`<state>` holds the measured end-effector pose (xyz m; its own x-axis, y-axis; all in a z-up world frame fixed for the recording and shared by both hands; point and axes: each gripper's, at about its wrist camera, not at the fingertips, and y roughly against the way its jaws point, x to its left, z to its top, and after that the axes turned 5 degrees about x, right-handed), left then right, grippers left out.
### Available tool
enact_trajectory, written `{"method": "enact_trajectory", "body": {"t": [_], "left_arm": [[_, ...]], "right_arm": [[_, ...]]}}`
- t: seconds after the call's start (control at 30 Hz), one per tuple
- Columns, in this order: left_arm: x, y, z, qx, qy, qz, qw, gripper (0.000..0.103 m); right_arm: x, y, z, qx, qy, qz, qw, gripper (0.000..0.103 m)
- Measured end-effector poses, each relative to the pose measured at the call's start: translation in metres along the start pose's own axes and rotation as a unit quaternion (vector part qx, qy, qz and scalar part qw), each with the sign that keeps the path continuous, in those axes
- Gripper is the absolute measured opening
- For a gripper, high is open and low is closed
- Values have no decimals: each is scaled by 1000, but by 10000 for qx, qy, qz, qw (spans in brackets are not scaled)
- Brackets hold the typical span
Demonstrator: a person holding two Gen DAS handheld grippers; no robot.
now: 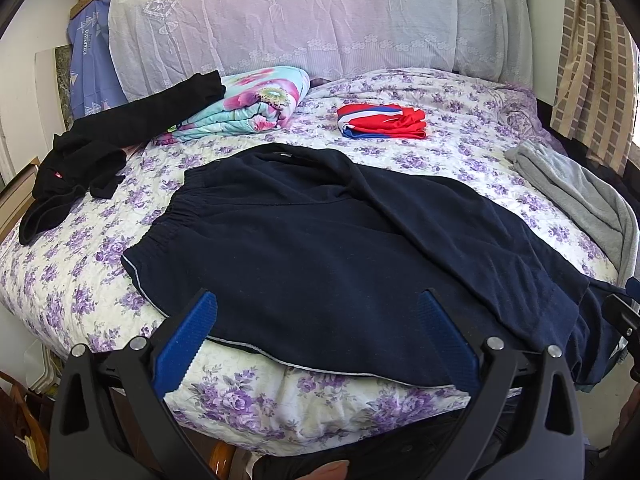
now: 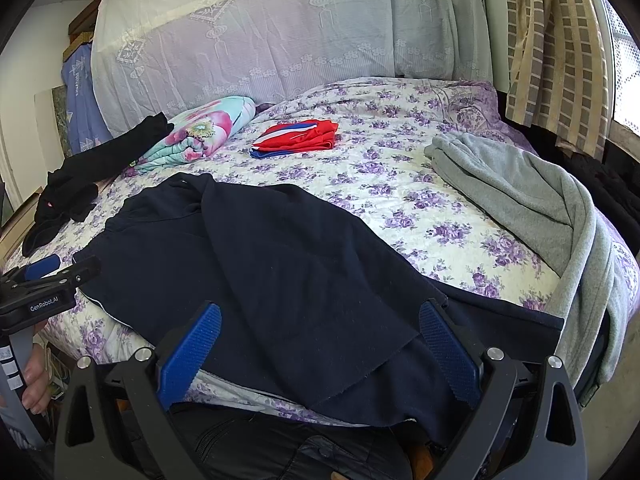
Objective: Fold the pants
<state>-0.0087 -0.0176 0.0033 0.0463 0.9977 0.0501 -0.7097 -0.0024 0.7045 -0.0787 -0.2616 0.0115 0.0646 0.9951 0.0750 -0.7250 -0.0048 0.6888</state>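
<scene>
Dark navy pants lie spread on the floral bedspread, with the elastic waistband at the left and the legs running right over the bed's front edge. They also show in the right wrist view. My left gripper is open, its blue pads just above the pants' near hem by the waist end. My right gripper is open over the leg end, where one leg overlaps the other. The left gripper also shows at the left of the right wrist view.
On the bed lie a black garment at the left, a folded floral quilt, a folded red, white and blue garment and grey clothing at the right. A lace-covered headboard stands behind.
</scene>
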Motion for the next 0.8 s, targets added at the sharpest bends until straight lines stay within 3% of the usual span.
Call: {"method": "enact_trajectory", "body": {"t": [0.8], "left_arm": [[-11,0,-2,24,-8,-6,10000,99]], "right_arm": [[-3,-4,-8,69,-29,-18,10000,100]]}}
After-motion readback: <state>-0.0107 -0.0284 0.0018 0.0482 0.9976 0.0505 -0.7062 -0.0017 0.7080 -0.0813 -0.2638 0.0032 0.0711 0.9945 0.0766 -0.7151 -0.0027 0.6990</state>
